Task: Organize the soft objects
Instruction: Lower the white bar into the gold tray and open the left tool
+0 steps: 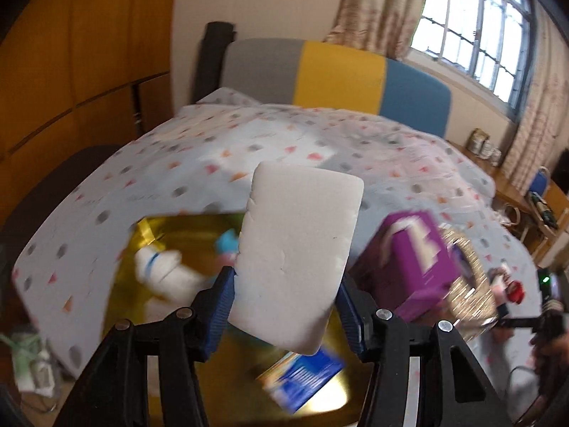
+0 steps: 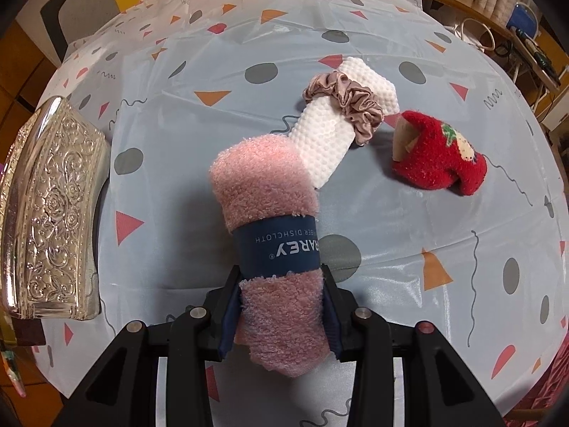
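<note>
My left gripper [image 1: 284, 277] is shut on a white foam sponge [image 1: 302, 235], its blue pads pressing the sponge's lower sides. The sponge stands upright above a gold tray [image 1: 199, 224] that holds a white soft toy [image 1: 160, 270] and a blue box [image 1: 302, 377]. My right gripper [image 2: 281, 274] is shut on a rolled pink dishcloth [image 2: 263, 185] with a navy paper band, pointing down over the patterned cover [image 2: 391, 231]. Beyond the roll lie a white textured sponge [image 2: 327, 135] with a tan scrunchie [image 2: 355, 106] across it, and a red fuzzy sock [image 2: 441, 163].
An ornate silver box [image 2: 53, 213] stands at the left edge of the right wrist view, and in the left wrist view this silver box [image 1: 466, 284] sits beside a purple box [image 1: 409, 259]. A desk with clutter [image 1: 515, 192] runs along the right. A striped headboard [image 1: 338, 74] backs the cover.
</note>
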Motion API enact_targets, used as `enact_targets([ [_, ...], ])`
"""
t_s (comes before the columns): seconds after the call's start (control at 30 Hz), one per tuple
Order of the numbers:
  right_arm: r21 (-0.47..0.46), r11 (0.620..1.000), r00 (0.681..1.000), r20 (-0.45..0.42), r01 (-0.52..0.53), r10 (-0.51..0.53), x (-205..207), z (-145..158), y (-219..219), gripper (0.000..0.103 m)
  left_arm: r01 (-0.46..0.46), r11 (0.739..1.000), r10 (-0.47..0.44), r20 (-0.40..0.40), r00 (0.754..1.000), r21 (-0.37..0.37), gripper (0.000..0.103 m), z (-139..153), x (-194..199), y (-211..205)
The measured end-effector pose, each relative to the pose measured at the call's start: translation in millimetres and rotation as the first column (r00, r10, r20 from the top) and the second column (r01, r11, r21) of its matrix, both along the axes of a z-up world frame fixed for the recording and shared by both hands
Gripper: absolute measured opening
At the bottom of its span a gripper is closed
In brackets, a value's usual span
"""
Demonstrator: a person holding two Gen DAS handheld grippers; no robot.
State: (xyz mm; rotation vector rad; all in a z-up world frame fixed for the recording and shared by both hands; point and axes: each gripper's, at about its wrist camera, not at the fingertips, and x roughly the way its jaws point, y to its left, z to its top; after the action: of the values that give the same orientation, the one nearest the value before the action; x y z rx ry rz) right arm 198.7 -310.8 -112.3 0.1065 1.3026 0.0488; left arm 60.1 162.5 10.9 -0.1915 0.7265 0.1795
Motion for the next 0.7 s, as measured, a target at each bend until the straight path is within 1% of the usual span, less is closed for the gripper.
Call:
enact_targets([
  [0.17,-0.037,0.999,1.000,0.012,0.000,0.000,-2.9,-1.3,10.4,0.041,-0.064,0.998,0.065,-0.046,0.997,0.020,0.057,-26.8,-30.0,22.6],
  [0.3,-0.060,0.998,1.000,0.024,0.001,0.000,-6.3,-2.7,18.8,0.041,-0.090,0.996,0.091,-0.068,0.994,0.026,0.057,-41.5,-42.1,32.4],
  [0.47,-0.068,0.998,0.999,0.036,0.008,-0.005,-12.3,-3.8,24.8,0.042,-0.089,0.996,0.091,-0.070,0.993,0.029,0.058,-47.4,-46.0,32.4],
  [0.57,-0.065,0.998,0.999,0.047,0.007,-0.004,-17.6,-3.6,27.6,0.044,-0.082,0.996,0.084,-0.069,0.994,0.032,0.058,-50.6,-48.4,29.9],
  [0.7,-0.110,0.993,0.997,0.068,-0.031,0.039,-24.9,-3.0,35.0,0.045,-0.074,0.997,0.076,-0.077,0.994,0.022,0.058,-54.4,-46.8,28.5],
])
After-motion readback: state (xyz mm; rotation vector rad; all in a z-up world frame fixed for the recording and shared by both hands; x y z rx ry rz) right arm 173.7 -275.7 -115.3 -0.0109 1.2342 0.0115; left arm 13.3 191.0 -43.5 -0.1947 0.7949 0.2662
